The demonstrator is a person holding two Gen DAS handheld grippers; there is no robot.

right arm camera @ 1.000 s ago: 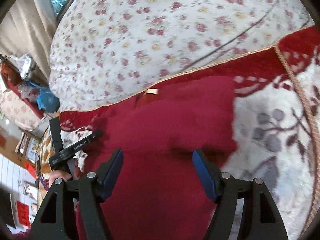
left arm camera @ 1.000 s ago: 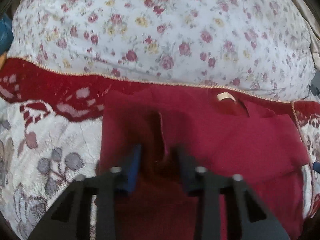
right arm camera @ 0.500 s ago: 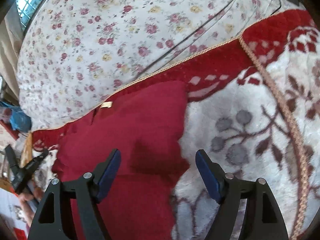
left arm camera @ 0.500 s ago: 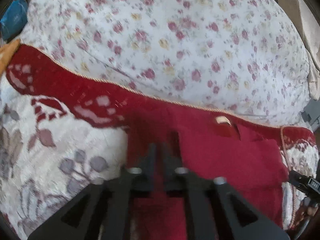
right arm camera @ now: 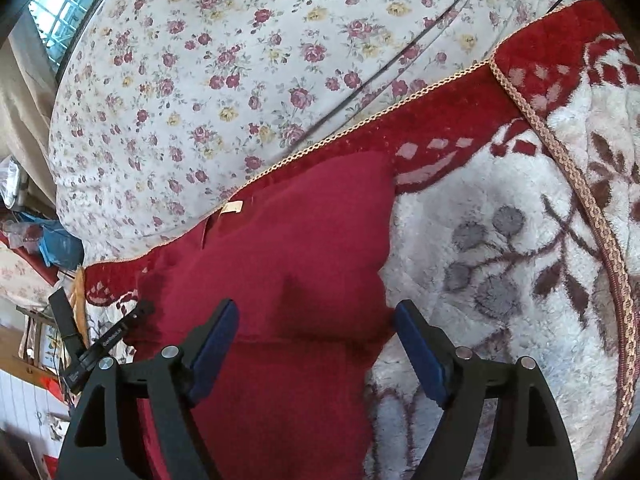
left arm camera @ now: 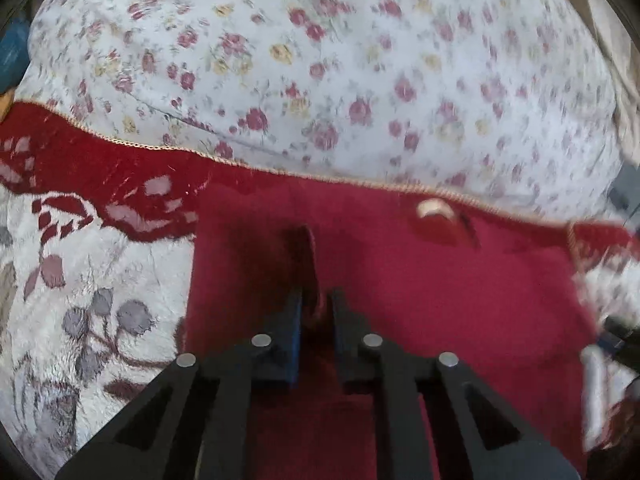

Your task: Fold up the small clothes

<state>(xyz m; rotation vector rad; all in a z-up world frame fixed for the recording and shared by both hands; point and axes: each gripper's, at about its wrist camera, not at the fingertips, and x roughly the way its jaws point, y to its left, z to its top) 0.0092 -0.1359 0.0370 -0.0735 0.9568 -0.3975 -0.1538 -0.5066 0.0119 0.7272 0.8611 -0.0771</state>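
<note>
The dark red garment [right arm camera: 288, 248] is lying flat on a plush red-and-white floral blanket [right arm camera: 500, 248] spread over a bed, with its cream label [right arm camera: 233, 208] at the far edge, next to the flowered sheet [right arm camera: 240, 60] beyond the blanket's gold braid.

Left gripper [left arm camera: 316, 312]: clenched on a raised ridge of the garment's cloth. A narrow pleat is standing up between the blue pads and running away from the camera toward the far edge. The gripper is pointing steeply downward, with the garment's left border just beside it and the label off to its right.

Right gripper [right arm camera: 316, 340]: released, and its jaws are opening further. Cloth is lying between the fingers, but the pads are not pressing on it. The garment's right border is passing just inside the right finger [right arm camera: 420, 348], with bare blanket beyond it. This gripper is also angled downward.

Judgement: the garment's long axis appears to be running from the grippers toward the label. The left gripper is already engaged; the right one is nearer the right border, and its grasp there is the step outstanding before any fold.
</note>
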